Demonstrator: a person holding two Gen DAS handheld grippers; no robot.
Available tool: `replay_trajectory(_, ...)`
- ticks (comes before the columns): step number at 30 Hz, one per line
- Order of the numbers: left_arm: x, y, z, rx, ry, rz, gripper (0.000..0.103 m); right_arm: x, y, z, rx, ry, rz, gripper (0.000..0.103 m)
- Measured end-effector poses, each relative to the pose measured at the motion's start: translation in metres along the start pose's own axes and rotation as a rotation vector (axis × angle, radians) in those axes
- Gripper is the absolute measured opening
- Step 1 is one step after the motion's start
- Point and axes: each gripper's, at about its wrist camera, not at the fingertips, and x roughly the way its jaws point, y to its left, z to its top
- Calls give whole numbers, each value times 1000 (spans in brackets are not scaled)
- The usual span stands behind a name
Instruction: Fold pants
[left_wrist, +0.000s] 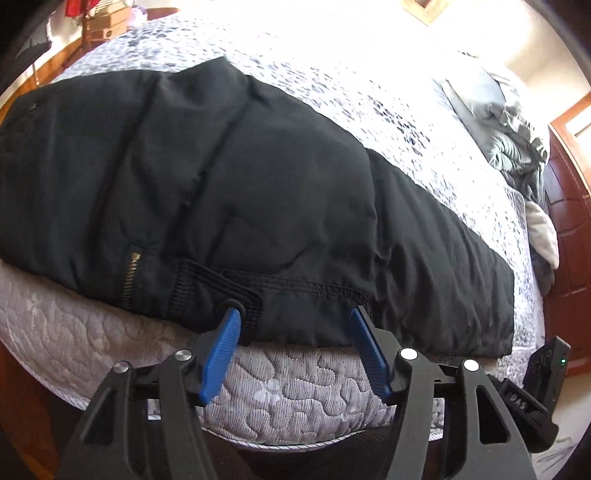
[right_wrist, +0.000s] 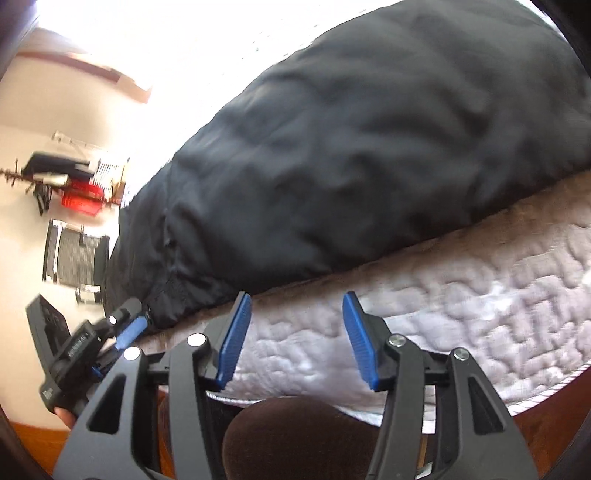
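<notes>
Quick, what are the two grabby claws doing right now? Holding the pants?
Left gripper: open, fingertips at the black pants' waistband edge, holding nothing.
Right gripper: open, empty, by the mattress side.

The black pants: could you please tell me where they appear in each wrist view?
Left wrist: the black pants fill the left and centre, lying on the bed, hem toward the right.
Right wrist: the black pants fill the upper centre and right.
Shared landmark: the quilted mattress edge just below them.
</notes>
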Motion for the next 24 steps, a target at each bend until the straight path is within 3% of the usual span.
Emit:
replay_trajectory(6, 8, -28, 7, 89, -14, 61, 62, -58, -82, 15, 211, -178, -32, 55)
replay_trajectory(10, 14, -65, 7, 144, -3, 34, 63, -84, -120, 21, 287, -236, -96, 56)
replay_trajectory(15, 34, -115, 12, 254, -37, 111, 63, -74, -96, 26, 157, -191, -231, 56)
replay_trajectory(18, 49, -133, 10, 292, -13, 131, 63, -59, -75, 26, 75, -146, -322, 56)
replay_trajectory(24, 59, -135, -2, 325, 6, 170, 68, -73, -101, 34, 180, -173, -262, 60)
